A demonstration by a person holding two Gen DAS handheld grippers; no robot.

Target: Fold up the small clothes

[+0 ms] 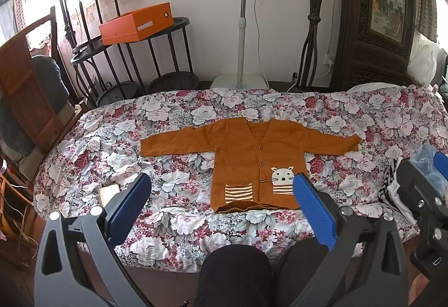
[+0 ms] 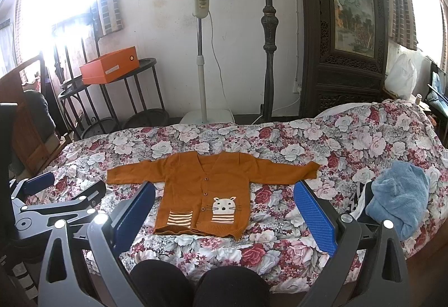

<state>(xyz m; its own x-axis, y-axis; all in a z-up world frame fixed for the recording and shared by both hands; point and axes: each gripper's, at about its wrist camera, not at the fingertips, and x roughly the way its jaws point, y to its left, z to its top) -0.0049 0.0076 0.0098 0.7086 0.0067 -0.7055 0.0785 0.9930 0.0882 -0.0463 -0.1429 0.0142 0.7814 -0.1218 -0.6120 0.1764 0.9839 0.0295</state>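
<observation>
Small rust-orange knit cardigan with cat motif (image 1: 246, 158) lies flat, sleeves spread, on floral bedspread (image 1: 173, 225). Left gripper (image 1: 221, 189) and right gripper (image 2: 224, 199) hover spread apart, empty. Folding not started; next, pinch a sleeve cuff.

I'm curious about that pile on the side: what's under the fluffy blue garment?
Under the blue garment a black-and-white striped cloth and something white peek out, lying on the floral bedcover. How many pieces lie beneath is hidden.
</observation>
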